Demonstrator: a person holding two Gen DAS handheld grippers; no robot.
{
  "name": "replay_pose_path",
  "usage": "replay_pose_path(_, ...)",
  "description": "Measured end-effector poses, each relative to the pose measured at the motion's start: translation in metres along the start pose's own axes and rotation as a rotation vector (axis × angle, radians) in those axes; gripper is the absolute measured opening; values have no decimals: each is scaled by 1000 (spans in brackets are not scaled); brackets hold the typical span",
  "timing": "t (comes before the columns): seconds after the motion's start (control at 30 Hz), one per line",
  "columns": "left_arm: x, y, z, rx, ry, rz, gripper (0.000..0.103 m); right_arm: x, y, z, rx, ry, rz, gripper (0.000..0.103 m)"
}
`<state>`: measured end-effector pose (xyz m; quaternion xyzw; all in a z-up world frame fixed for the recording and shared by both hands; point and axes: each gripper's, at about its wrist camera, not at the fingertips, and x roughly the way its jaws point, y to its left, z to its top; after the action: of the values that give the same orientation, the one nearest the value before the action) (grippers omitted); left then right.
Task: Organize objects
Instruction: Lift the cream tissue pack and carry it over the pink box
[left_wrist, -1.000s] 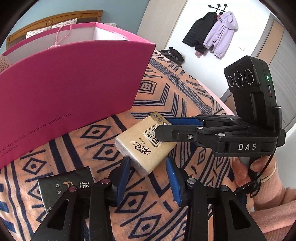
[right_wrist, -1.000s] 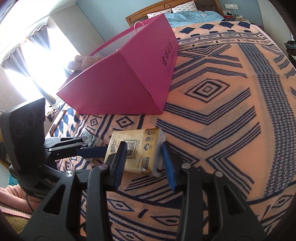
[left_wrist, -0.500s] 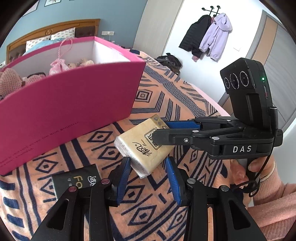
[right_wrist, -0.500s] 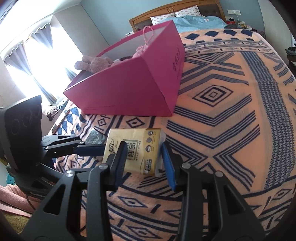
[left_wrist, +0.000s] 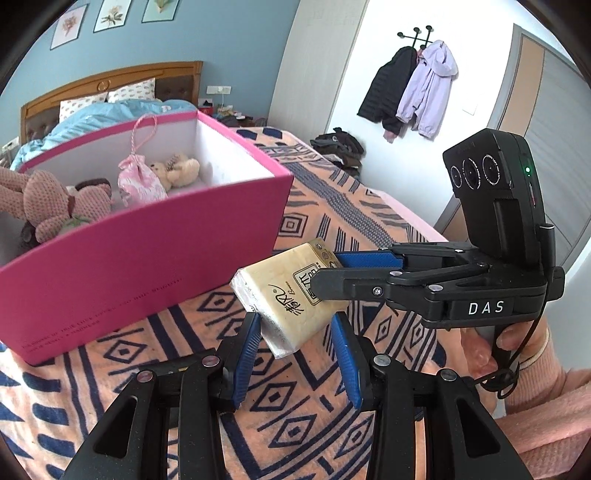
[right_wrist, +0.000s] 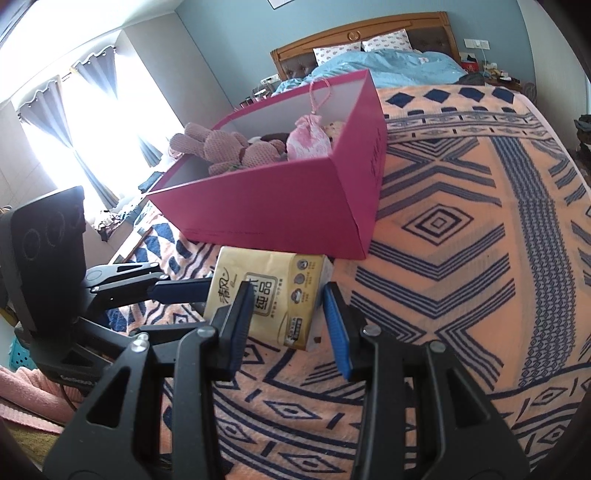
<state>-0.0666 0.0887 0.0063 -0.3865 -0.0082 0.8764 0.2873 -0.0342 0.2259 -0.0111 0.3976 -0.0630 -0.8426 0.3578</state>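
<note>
Now both tongs, left (left_wrist: 295, 350) and right (right_wrist: 286, 317), pinch tissue pack (left_wrist: 288, 291) above bed (right_wrist: 461, 258); keep hands level, clear pink box (left_wrist: 147, 258) rim.

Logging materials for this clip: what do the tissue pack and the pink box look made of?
Tissue pack: thin glossy plastic film over soft paper, judging by the sheen and crinkled sealed end in the left wrist view. Pink box: stiff matte cardboard or paperboard, likely, with flat straight walls, crisp corners and a white inside.
</note>
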Motion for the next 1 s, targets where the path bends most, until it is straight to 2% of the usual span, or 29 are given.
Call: replay_pose_path(1.0, -32, 6, 33, 31, -115, 46, 40, -17, 26, 46, -101, -95, 7, 43)
